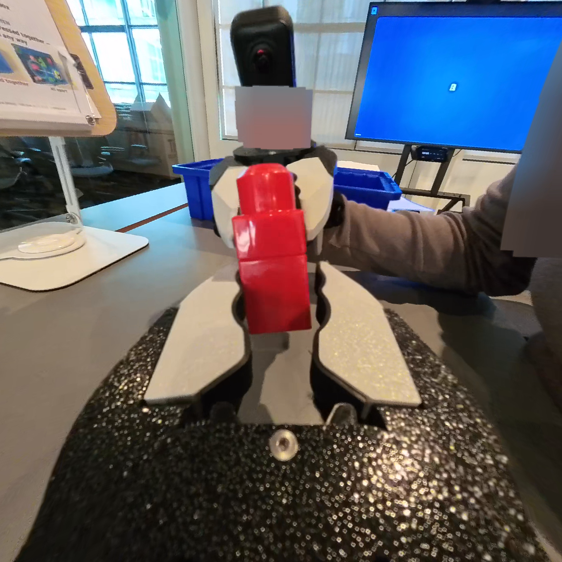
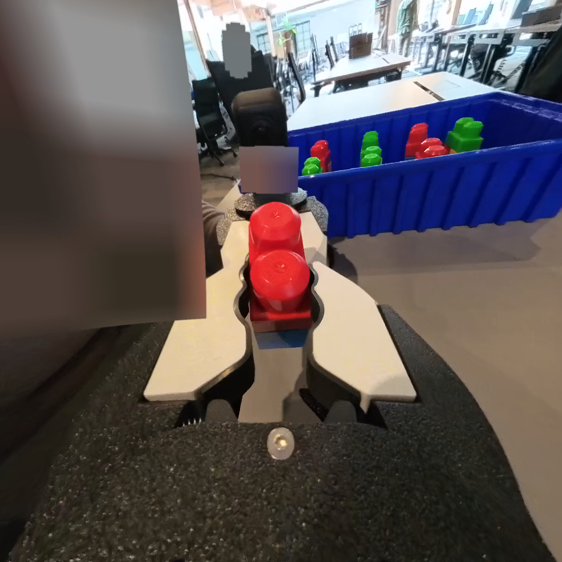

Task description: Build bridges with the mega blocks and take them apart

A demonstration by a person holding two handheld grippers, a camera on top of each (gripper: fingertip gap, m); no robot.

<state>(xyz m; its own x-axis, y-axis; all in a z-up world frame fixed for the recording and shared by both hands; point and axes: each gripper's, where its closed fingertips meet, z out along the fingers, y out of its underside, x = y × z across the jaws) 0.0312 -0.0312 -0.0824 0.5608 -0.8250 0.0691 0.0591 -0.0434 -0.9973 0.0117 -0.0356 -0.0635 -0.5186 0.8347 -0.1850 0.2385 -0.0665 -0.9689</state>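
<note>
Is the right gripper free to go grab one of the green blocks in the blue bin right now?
Probably not yet. The right gripper is shut on a red block, which the left gripper also clamps. The green blocks lie uncovered in the open blue bin.

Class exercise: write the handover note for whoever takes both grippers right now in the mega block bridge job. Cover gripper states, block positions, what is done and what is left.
Left gripper: shut on the first red plastic block.
Right gripper: shut on the second red plastic block, which is joined to the first; the pair is held above the grey table.
Spare red and green blocks sit in the blue plastic bin.
Done: no bridge in view.
Left: unclear whether the pair is being pressed together or pulled apart; check, then continue.
</note>
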